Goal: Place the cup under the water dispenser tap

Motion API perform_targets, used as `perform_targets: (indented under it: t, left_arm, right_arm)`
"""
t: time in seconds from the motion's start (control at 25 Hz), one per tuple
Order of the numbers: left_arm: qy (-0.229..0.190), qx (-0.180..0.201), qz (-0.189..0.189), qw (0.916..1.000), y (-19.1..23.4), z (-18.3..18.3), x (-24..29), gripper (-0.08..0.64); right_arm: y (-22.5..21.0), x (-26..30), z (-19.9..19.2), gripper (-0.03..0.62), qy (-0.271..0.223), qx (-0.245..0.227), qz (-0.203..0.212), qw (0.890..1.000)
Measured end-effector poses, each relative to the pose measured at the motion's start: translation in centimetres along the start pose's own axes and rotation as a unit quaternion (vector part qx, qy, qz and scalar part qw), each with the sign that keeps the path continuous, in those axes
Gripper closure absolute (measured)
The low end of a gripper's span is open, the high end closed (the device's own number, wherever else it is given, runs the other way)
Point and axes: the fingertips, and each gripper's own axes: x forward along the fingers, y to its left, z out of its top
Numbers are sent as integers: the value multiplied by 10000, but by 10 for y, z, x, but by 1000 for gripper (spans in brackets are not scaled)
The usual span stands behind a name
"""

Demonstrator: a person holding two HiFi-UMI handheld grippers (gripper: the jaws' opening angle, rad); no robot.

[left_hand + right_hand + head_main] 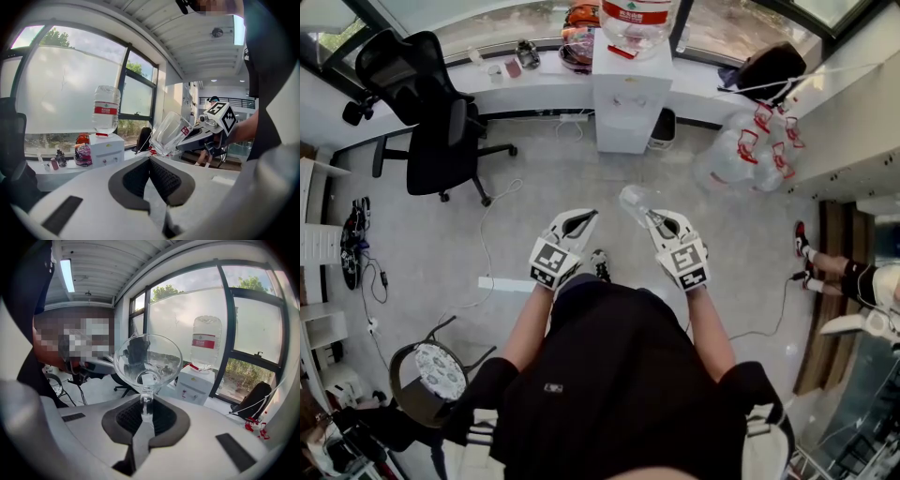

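Jaws of right gripper (146, 403) clench the clear cup (147, 357), tilted. Jaws of left gripper (151, 161) sit pinched together, empty. Ahead stands the water dispenser (625, 105).

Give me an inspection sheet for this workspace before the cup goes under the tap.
Surface: grey floor; white window ledge.
Job's things: glass cup tilted, carried in mid-air; water dispenser ahead at the ledge, bottle on top.
Clutter: empty water bottles on the floor at right; helmet on the ledge.
Grippers: right gripper shut on the cup; left gripper shut, empty.
Cables: white cable and black cable trail over the floor.
Surroundings: office chair, stool, another person's legs.
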Motion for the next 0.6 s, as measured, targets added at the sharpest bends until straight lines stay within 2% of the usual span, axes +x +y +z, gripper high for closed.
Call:
perform_targets:
  t: [0.32, 0.6]
  left_arm:
    - [-136, -14, 41, 9999, 39, 1, -4, 560]
    - [-102, -125, 49, 9999, 51, -13, -11, 560]
  right_arm:
    - [-2, 28, 20, 584, -17, -53, -159, 9999]
    - [-1, 44, 24, 584, -12, -116, -180, 9998]
